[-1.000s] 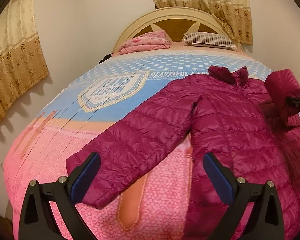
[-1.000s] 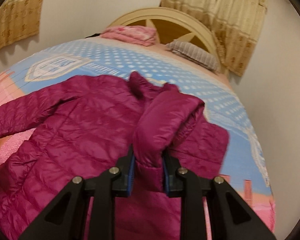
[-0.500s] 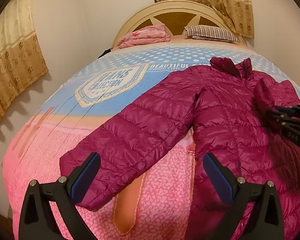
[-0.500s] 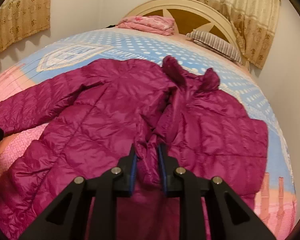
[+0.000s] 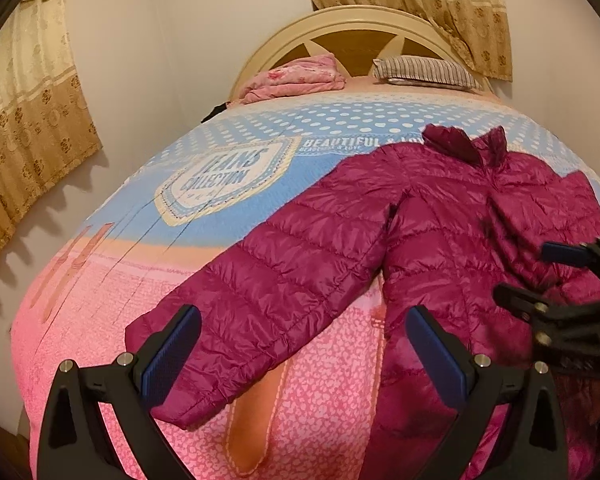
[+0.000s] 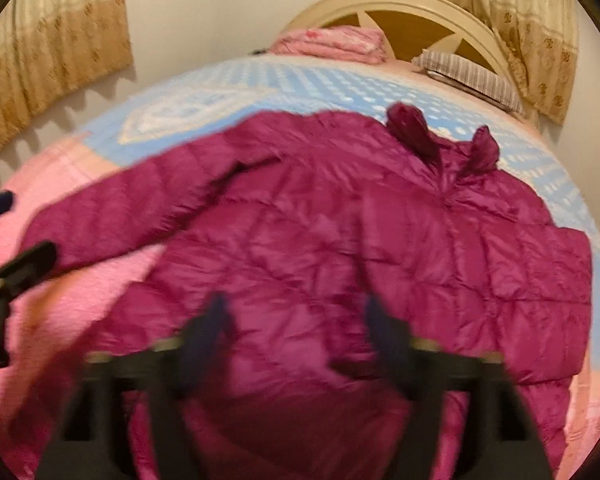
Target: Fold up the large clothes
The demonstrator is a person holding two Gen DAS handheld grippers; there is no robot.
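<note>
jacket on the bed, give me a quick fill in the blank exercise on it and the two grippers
1. The magenta jacket lies spread on the ____.
2. The left gripper hovers with its jaws ____ over the jacket's outstretched sleeve.
3. The right gripper holds ____ between its jaws.
4. The striped pillow rests against the ____.

Missing words: bed; open; nothing; headboard

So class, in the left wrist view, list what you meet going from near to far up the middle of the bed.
Jacket sleeve → jeans-collection badge print → white-dotted blue band → folded pink blanket → headboard.
</note>
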